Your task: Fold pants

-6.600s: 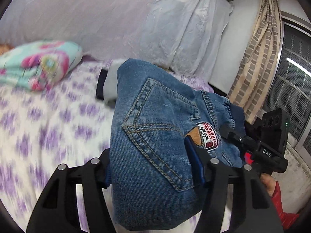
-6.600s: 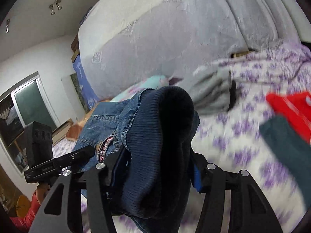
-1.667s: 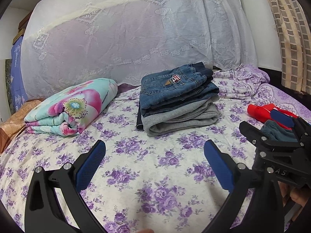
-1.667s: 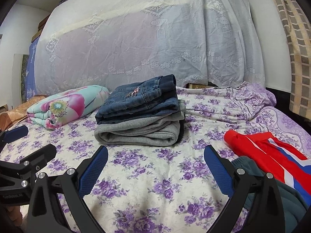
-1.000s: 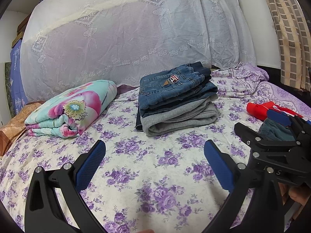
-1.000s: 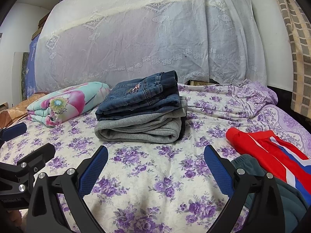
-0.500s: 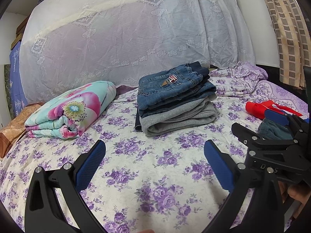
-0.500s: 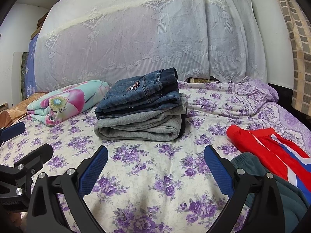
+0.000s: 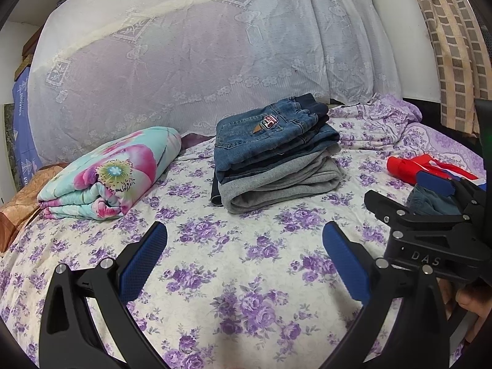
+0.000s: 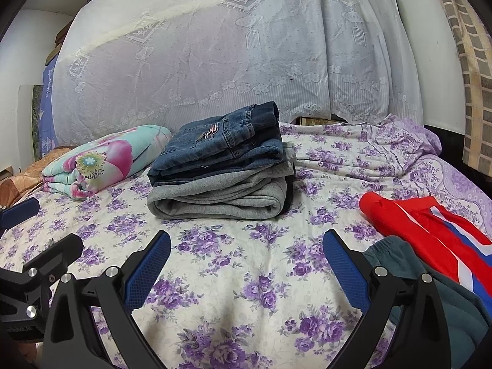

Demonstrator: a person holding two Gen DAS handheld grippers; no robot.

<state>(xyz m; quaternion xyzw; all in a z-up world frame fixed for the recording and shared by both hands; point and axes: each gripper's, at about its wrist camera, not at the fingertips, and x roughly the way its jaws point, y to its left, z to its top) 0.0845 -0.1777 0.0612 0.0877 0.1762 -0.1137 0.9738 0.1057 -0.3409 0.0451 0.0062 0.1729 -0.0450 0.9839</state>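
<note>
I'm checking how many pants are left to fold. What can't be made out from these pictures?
- Teal pants: right wrist view, partly covered by the right tongs and cut off by the frame edge.
- Red garment: runs off the right edge; its type is unclear.
- Dark item under the grey pants: left wrist view, only an edge shows.
- Jeans patch: too small to read.

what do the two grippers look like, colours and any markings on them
Both look alike: matte black angular frames with triangular cut-outs and silver screw heads, each finger lined with a textured blue pad. The left gripper shows this in its own camera, the right gripper likewise. Seen from the left camera, the right one's black body carries raised letters reading DAS. No cables are visible.
</note>
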